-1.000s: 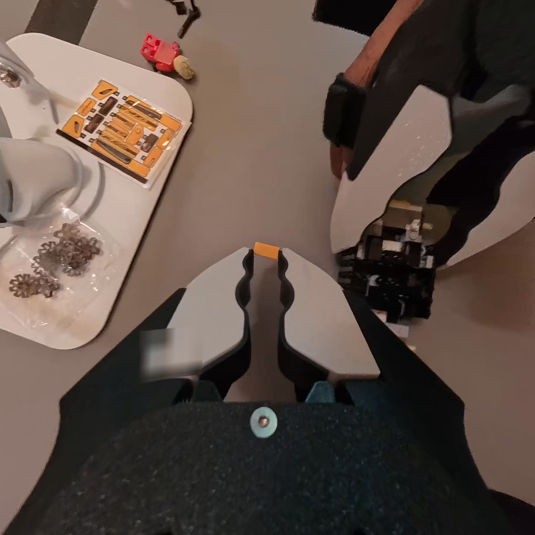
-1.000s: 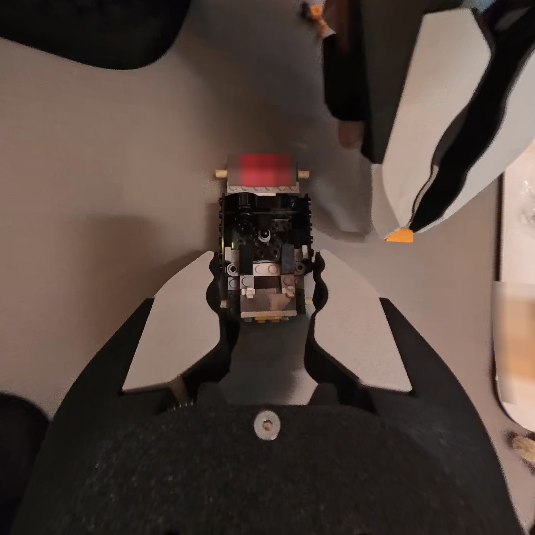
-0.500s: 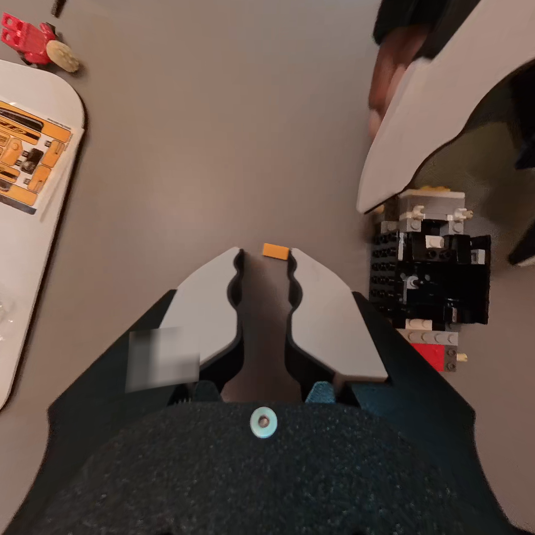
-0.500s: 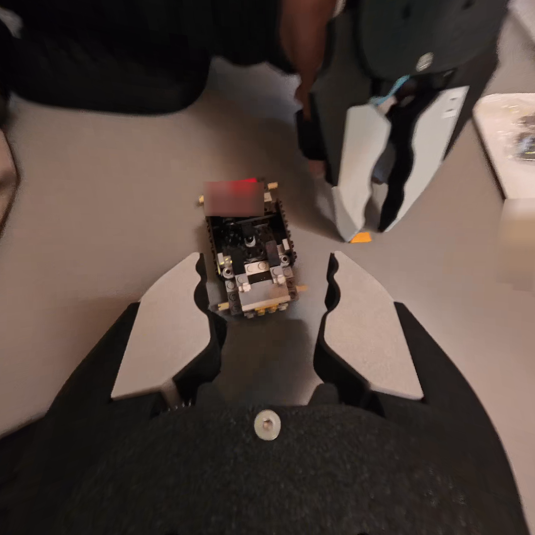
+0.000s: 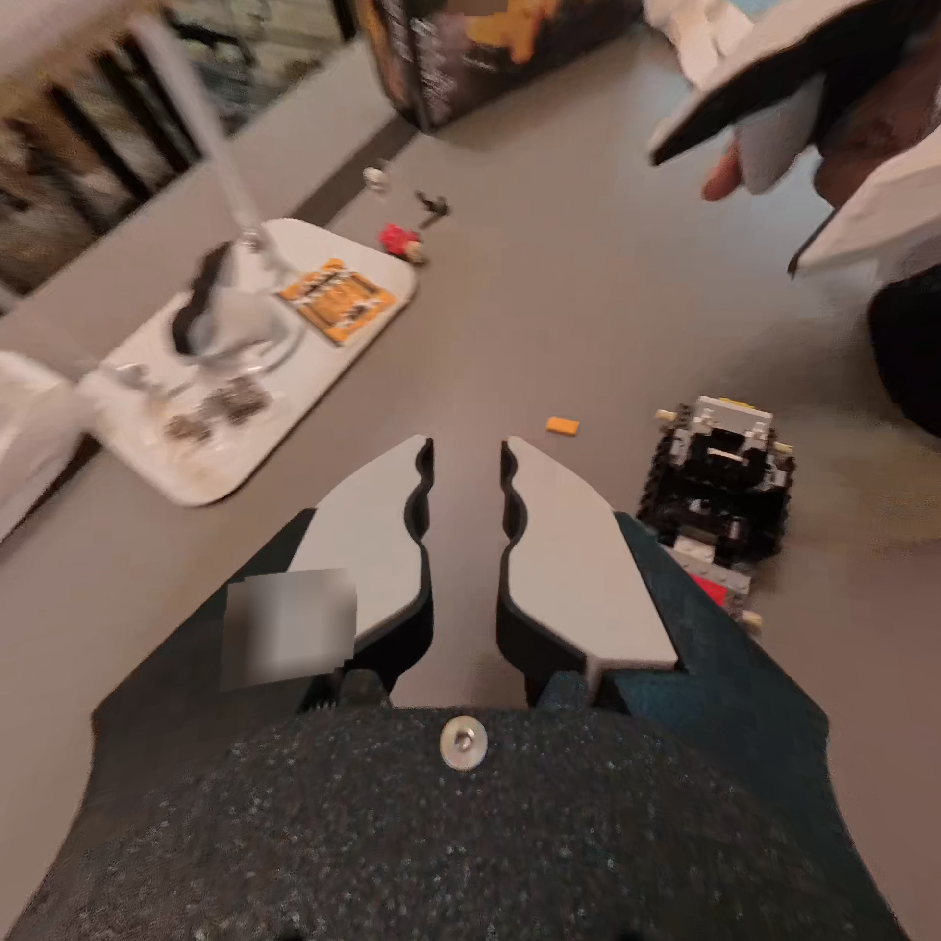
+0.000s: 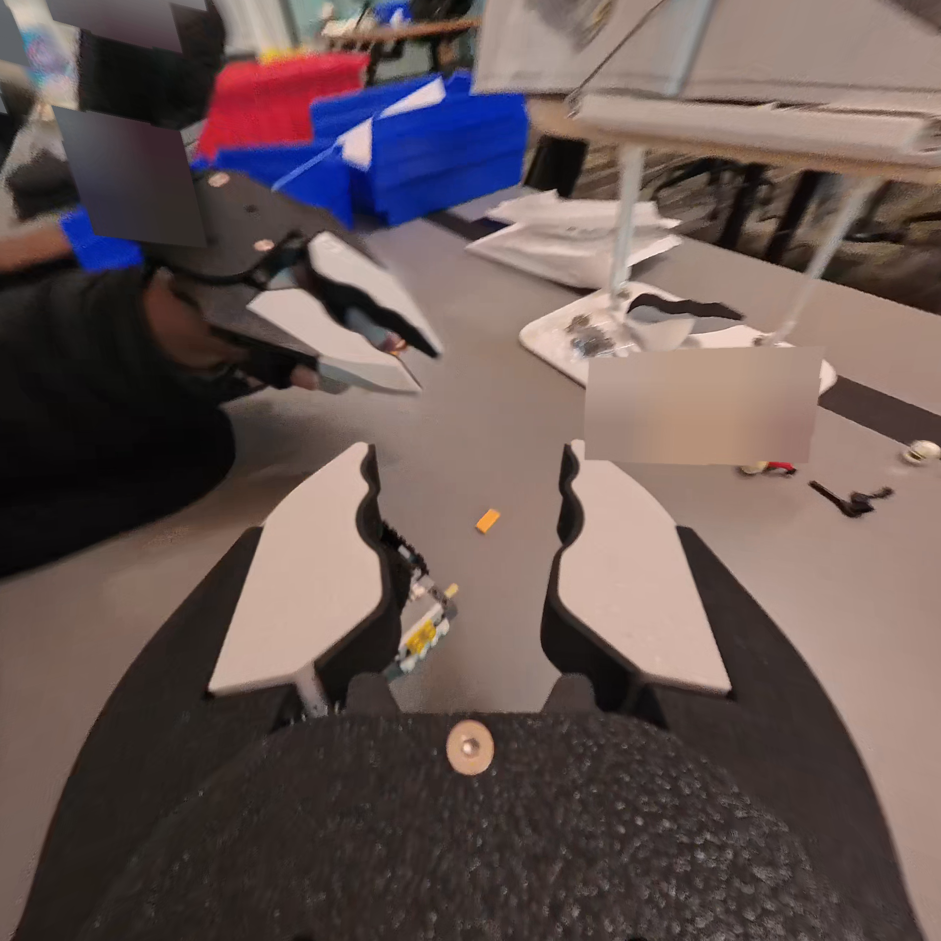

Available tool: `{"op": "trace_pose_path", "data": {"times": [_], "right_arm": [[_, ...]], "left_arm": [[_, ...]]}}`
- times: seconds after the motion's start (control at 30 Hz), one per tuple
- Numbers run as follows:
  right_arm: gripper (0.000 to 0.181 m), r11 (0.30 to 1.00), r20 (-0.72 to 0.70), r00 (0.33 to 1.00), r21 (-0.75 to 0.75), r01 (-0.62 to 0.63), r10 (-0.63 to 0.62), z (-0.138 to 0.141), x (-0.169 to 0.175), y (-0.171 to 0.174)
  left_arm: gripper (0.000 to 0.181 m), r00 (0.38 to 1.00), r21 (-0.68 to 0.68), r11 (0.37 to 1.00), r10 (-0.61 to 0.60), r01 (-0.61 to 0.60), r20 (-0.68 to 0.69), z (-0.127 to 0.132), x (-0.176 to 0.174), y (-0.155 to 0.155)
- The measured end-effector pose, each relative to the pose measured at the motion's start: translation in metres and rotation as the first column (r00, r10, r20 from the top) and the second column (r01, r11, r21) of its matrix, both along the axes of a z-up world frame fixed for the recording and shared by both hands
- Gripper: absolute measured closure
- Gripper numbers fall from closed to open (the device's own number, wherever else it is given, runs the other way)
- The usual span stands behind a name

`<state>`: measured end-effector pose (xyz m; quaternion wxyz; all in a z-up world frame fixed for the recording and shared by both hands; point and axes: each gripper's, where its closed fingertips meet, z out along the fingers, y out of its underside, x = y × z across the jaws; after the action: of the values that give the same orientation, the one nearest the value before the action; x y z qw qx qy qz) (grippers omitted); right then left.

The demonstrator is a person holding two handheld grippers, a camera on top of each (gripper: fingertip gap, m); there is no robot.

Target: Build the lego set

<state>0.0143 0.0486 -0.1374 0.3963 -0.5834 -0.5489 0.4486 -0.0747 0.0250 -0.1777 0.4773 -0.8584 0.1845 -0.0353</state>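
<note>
A small orange tile (image 5: 562, 425) lies flat on the grey table, just beyond and right of my left gripper (image 5: 466, 443), which is open, empty and raised above the table. The black and grey lego vehicle (image 5: 713, 483) stands on the table to its right. In the right wrist view my right gripper (image 6: 467, 448) is open and empty. The orange tile (image 6: 488, 520) lies on the table below the gap between its fingers. The vehicle (image 6: 422, 611) is mostly hidden behind its left finger. The left gripper (image 6: 356, 326) hovers at the far left.
A white tray (image 5: 254, 356) with a sticker sheet (image 5: 336, 300) and bagged dark parts sits at the left. A red piece (image 5: 397, 238) and a black piece (image 5: 433, 203) lie beyond it. A dark box (image 5: 458, 51) stands at the back. Blue bins (image 6: 433, 142) and papers (image 6: 570, 239) lie beyond. The grippers' ends are close to 11 cm from one another. It is some 20 cm from my right tips to the red piece (image 5: 397, 238).
My left gripper opened and left the orange tile on the table. My right gripper opened off the vehicle. Both grippers lifted and drew back from the table.
</note>
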Motion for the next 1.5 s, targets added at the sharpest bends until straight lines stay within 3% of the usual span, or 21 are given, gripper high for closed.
{"op": "trace_pose_path", "data": {"times": [0.1,0.27,0.47,0.57,0.73,0.83,0.9,1.13,1.3,1.5], "right_arm": [[0.125,0.984,-0.139,0.975,-0.036,0.172,-0.175,0.011,0.004,0.023],[0.144,0.946,-0.188,0.938,0.088,0.312,-0.291,0.002,0.014,0.051],[0.163,0.906,-0.214,0.911,0.164,0.39,-0.354,0.003,0.02,0.063],[0.181,0.897,-0.225,0.905,0.181,0.403,-0.361,0.005,0.022,0.065],[0.181,0.905,-0.209,0.914,0.179,0.386,-0.348,0.0,0.019,0.064],[0.181,0.912,-0.213,0.92,0.181,0.368,-0.329,0.002,0.019,0.061],[0.181,0.917,-0.217,0.924,0.182,0.355,-0.314,0.002,0.018,0.059],[0.181,0.926,-0.217,0.927,0.16,0.343,-0.306,0.003,0.019,0.06],[0.181,0.928,-0.208,0.93,0.158,0.336,-0.302,0.0,0.018,0.06],[0.181,0.931,-0.191,0.936,0.161,0.326,-0.295,-0.004,0.016,0.059]], "left_arm": [[0.181,0.983,0.119,0.977,0.174,-0.18,0.056,0.027,-0.057,-0.023],[0.181,0.899,0.208,0.875,0.414,-0.436,0.14,0.042,-0.138,-0.071],[0.181,0.808,0.28,0.758,0.558,-0.59,0.191,0.037,-0.181,-0.108],[0.181,0.807,0.279,0.757,0.556,-0.591,0.2,0.028,-0.181,-0.116],[0.172,0.893,0.168,0.879,0.428,-0.447,0.137,0.002,-0.154,-0.102],[0.166,0.895,0.107,0.889,0.443,-0.445,0.048,-0.016,-0.157,-0.102],[0.164,0.903,0.07,0.901,0.423,-0.428,0.069,-0.022,-0.155,-0.103],[0.166,0.847,0.069,0.845,0.527,-0.531,0.063,-0.018,-0.183,-0.123],[0.173,0.817,-0.036,0.818,0.575,-0.574,0.035,-0.032,-0.193,-0.137],[0.181,0.832,-0.184,0.82,0.554,-0.542,0.021,-0.054,-0.182,-0.142]]}}
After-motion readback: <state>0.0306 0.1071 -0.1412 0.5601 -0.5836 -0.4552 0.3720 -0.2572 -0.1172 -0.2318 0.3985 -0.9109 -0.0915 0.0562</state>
